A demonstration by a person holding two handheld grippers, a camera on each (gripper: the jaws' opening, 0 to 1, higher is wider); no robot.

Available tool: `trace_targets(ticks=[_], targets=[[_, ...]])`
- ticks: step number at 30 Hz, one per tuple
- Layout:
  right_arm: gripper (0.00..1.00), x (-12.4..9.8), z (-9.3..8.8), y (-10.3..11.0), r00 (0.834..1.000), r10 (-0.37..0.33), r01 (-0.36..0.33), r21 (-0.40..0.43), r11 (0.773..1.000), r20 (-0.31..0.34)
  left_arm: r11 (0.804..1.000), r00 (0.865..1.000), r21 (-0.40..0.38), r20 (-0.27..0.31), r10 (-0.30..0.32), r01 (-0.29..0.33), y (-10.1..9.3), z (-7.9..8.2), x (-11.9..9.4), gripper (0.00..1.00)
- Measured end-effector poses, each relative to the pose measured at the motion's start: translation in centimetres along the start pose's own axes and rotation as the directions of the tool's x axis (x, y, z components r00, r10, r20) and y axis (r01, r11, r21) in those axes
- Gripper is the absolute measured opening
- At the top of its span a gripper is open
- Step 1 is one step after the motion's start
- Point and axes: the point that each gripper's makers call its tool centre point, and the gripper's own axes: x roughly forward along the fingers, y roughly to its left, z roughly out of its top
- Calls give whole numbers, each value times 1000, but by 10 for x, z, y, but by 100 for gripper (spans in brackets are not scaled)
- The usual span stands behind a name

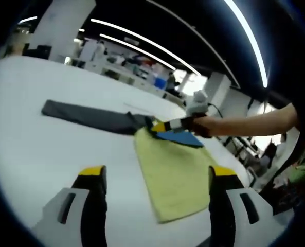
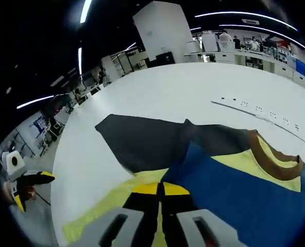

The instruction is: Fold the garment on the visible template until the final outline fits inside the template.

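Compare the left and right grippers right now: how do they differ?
The left gripper has its fingers spread wide, holding nothing; the right gripper has its fingers pressed together on the garment. The left gripper hangs back over the yellow template; the right gripper is at the garment's edge. Both have yellow fingertips.

White table; garment, yellow template

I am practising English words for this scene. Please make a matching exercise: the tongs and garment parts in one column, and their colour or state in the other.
1 left tongs
2 right tongs
3 collar
4 sleeve

a brown
b open
c dark grey
d shut on the garment

Pairs: 1-b, 2-d, 3-a, 4-c
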Motion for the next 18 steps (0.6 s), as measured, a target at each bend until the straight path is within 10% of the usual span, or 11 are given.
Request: trace_targets(ticks=[7, 18], targets=[[1, -1, 7, 3, 999, 31, -27, -117, 993, 40, 1000, 1000, 1, 7, 8, -8, 1, 1, 0, 77], [41, -25, 9, -9, 992, 13, 6, -149, 989, 128, 1000, 1000, 14, 2, 11, -11, 0, 0, 1, 77]])
